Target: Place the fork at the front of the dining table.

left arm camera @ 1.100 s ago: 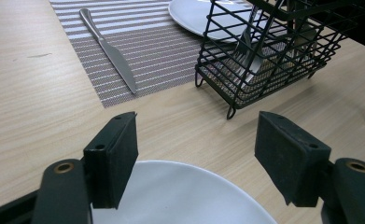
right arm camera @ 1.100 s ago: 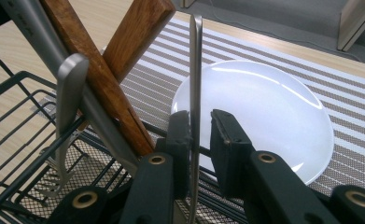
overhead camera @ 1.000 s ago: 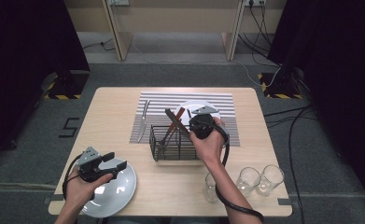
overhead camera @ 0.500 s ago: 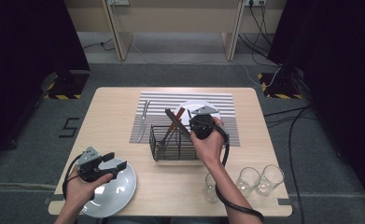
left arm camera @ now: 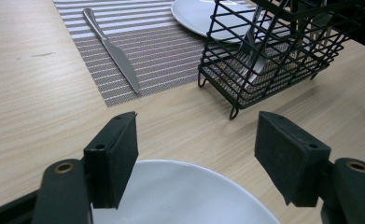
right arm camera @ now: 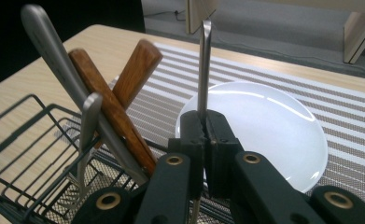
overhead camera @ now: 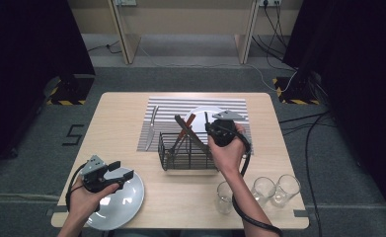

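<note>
High view: whole desk (overhead camera: 116, 123), rack (overhead camera: 185, 150) at centre, R gripper (overhead camera: 220, 129) at rack's right end, L gripper (overhead camera: 112, 175) over near plate (overhead camera: 126, 202).

R gripper view adds detail: fingers (right arm camera: 192, 135) pressed together, pinching a thin metal utensil (right arm camera: 203, 65) by its shaft; handle stands upright above them, lower end hidden, type can't be told. It sits at the rack edge, in front of the far plate (right arm camera: 264, 126).

L gripper view: fingers (left arm camera: 115, 158) spread wide, holding nothing, hovering over the near plate's rim.

Others: two wood handles (right arm camera: 119, 93) and metal handles lean crossed in rack, just beside the held utensil. Knife (left arm camera: 112, 49) lies on striped mat (left arm camera: 166, 56), apart from rack. Three glasses (overhead camera: 264, 187) at desk's near right.
</note>
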`<state>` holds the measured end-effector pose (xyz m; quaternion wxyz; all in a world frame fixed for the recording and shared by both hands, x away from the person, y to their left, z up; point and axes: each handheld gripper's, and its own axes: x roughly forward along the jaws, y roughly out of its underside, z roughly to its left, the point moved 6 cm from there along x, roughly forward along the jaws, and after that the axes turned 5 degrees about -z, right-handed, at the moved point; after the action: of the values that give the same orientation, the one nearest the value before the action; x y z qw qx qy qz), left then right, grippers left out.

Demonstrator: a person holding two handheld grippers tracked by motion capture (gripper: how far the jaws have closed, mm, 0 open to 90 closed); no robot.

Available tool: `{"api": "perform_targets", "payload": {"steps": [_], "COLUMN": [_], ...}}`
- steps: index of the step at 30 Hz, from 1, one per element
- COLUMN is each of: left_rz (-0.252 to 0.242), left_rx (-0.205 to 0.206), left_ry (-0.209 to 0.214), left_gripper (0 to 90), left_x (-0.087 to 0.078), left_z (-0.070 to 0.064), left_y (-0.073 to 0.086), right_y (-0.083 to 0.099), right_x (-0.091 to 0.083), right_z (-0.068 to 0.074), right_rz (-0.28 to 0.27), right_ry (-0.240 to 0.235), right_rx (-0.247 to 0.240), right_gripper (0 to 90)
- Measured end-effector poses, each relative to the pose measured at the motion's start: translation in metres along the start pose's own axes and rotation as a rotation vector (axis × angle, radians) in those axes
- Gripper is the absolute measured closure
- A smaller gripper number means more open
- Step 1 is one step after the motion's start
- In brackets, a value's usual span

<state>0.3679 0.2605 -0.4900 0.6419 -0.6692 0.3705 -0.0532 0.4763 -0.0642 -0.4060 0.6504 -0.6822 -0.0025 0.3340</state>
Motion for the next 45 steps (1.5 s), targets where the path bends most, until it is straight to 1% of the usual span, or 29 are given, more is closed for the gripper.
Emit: {"api": "perform_targets", "payload": {"steps": [2, 3, 9, 14, 19, 26, 37, 45], "left_rz": [-0.001, -0.001, -0.004, -0.006, -0.008, -0.009, -0.010, -0.012], "left_rx": [0.000, 0.000, -0.001, -0.002, -0.003, -0.003, -0.005, -0.005], "left_ry": [-0.001, -0.001, -0.004, -0.006, -0.008, -0.010, -0.012, -0.012], "left_gripper": [29.6, 29.6, 29.6, 29.6, 29.6, 29.6, 29.6, 29.6], "left_x": [0.000, 0.000, -0.001, -0.002, -0.002, -0.002, -0.002, -0.003], "left_z": [0.000, 0.000, 0.001, 0.002, 0.002, 0.002, 0.002, 0.002], "left_y": [0.000, 0.000, 0.000, 0.000, 0.000, 0.000, 0.000, -0.001], "right_y": [-0.001, -0.002, -0.008, -0.012, -0.017, -0.025, -0.035, -0.041], "right_x": [-0.001, -0.002, -0.009, -0.012, -0.017, -0.023, -0.029, -0.033], "right_z": [-0.001, -0.001, -0.003, -0.005, -0.008, -0.012, -0.017, -0.022], "right_rz": [-0.002, -0.005, -0.032, -0.051, -0.072, -0.102, -0.133, -0.156], "right_ry": [-0.002, -0.009, -0.018, -0.018, -0.027, -0.024, -0.022, -0.022], "right_rx": [0.004, 0.013, 0.032, 0.047, 0.075, 0.097, 0.113, 0.136], "right_gripper": [87.4, 87.3, 87.4, 87.4, 87.4, 87.4, 87.3, 87.4]}}
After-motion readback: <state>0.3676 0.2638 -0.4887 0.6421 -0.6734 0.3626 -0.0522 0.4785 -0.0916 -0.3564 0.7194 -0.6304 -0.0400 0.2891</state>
